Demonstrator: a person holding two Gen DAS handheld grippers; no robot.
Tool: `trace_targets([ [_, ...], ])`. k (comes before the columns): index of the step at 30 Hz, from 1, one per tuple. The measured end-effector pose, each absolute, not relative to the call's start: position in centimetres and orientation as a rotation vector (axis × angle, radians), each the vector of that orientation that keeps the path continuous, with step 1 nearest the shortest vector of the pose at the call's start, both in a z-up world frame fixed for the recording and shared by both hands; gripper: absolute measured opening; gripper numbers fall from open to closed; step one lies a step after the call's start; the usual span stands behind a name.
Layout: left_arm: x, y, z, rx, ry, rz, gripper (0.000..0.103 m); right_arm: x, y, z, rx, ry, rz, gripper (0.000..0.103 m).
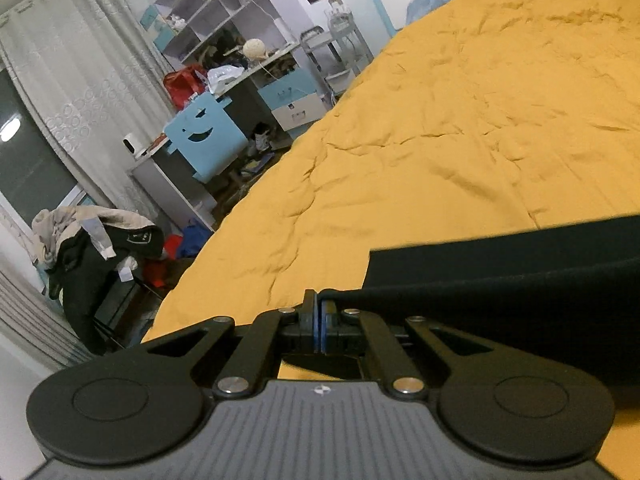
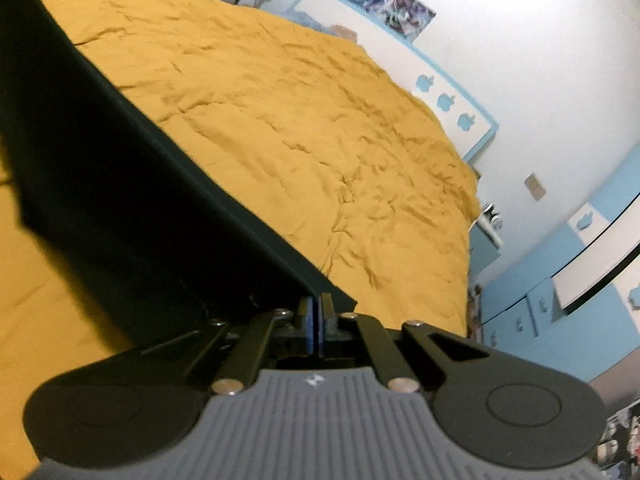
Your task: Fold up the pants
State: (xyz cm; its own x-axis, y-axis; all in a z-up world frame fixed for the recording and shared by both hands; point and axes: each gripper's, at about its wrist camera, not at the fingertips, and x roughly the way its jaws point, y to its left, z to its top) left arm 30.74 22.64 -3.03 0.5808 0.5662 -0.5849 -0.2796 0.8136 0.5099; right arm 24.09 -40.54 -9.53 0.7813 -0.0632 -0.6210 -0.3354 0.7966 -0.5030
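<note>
The black pants (image 1: pixel 500 276) hang stretched between my two grippers above a yellow bed cover (image 1: pixel 440 140). My left gripper (image 1: pixel 319 308) is shut on one corner of the pants, and the cloth runs off to the right. In the right wrist view the pants (image 2: pixel 120 184) run off to the upper left as a taut dark band. My right gripper (image 2: pixel 317 312) is shut on their other corner. The yellow cover (image 2: pixel 320 120) lies below and beyond.
Left of the bed stand a cluttered shelf and desk (image 1: pixel 224 52), a blue smiley chair (image 1: pixel 204 136) and a clothes pile (image 1: pixel 92 240). White curtains (image 1: pixel 60 80) hang at the far left. A blue and white headboard (image 2: pixel 452 92) and blue drawers (image 2: pixel 532 312) border the bed's right side.
</note>
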Motion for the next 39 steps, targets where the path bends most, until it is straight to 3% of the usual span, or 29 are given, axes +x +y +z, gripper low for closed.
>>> trace_targets([
  [12, 41.6, 21.1, -9.4, 0.511, 0.95, 0.55, 0.001, 37.5, -41.2, -16.4, -0.56, 0.829, 0.208, 0.0],
  [25, 44.8, 20.2, -14.7, 0.623, 1.045, 0.568, 0.001, 40.9, -41.1, -19.8, -0.506, 0.83, 0.194, 0.0],
  [26, 44.8, 20.2, -14.9, 0.623, 1.048, 0.57, 0.001, 41.1, -41.3, -20.0, -0.496, 0.824, 0.179, 0.002],
  [28, 44.8, 20.0, -15.0, 0.623, 1.049, 0.569, 0.001, 41.0, -41.8, -19.7, -0.473, 0.808, 0.15, 0.016],
  [30, 44.7, 19.8, -14.8, 0.625, 1.042, 0.566, 0.001, 40.8, -42.9, -18.8, -0.429, 0.798, 0.146, 0.017],
  [33, 44.5, 19.6, -14.5, 0.629, 1.026, 0.554, 0.001, 39.8, -45.2, -17.3, -0.375, 0.802, 0.143, 0.028],
  [39, 44.4, 19.6, -14.5, 0.62, 1.022, 0.553, 0.001, 38.2, -50.1, -16.8, -0.192, 0.842, 0.103, 0.028],
])
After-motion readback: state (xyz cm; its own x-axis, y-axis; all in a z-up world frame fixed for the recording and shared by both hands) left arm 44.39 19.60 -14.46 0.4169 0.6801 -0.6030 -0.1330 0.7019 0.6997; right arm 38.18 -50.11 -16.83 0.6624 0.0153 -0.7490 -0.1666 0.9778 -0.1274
